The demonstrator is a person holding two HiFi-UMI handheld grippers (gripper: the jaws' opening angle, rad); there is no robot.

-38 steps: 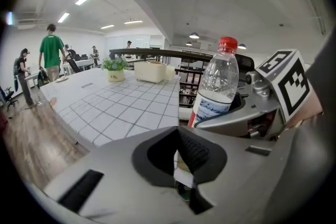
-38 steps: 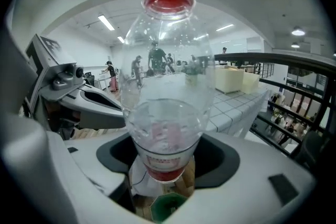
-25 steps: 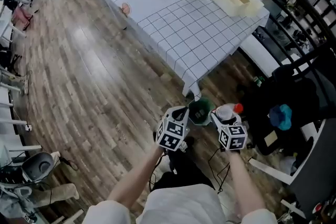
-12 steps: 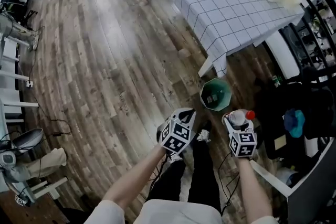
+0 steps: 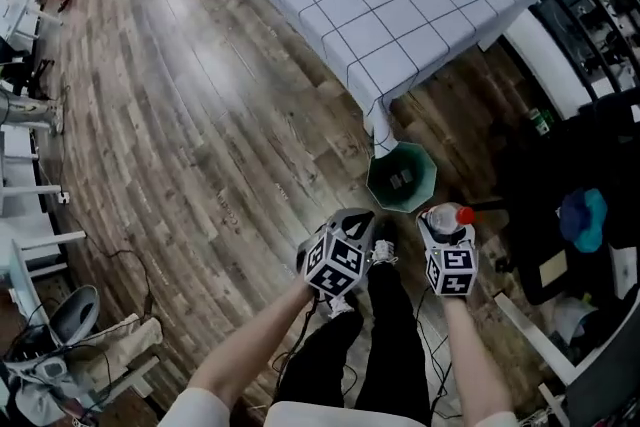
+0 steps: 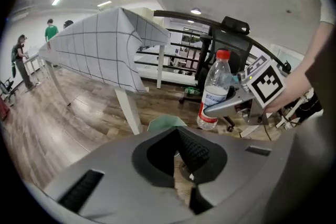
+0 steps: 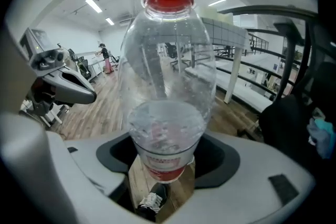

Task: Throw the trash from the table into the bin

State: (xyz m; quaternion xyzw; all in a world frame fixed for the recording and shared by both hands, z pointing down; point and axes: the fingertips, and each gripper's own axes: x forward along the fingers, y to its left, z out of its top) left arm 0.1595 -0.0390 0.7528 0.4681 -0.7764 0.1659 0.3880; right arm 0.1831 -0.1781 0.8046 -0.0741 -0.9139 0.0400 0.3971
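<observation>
1. The right gripper is clamped on the lower body of a clear plastic bottle with a red cap, which stands upright, cap up.
2. In the head view the bottle is off the surface and above the floor. It is near the green bin, on the person's side of its rim. It does not look to be over the opening yet.
3. The left gripper has its jaws together with nothing between them, and it hangs beside the right one, also near the bin.
4. Handling, as a judgement: the bottle looks thin-walled and mostly empty, so it is probably light and springy. It would dent under a hard squeeze.
5. Its round, smooth wall could slide or twist between the pads. The present hold low on the body, at the label band, seems the firmest place, since the shoulder and neck taper and offer less.
6. Hard to make out: the lower part of the bottle looks milky or beaded, and I cannot tell whether any liquid is left inside.
7. The jaws cover part of the label.
8. Something dark lies at the bottom of the bin, but it is too small to name. From the left gripper view only the bin's rim peeks over the gripper body.
9. The surface is cut off at the top of the head view, so I cannot tell whether more trash lies on it.
</observation>
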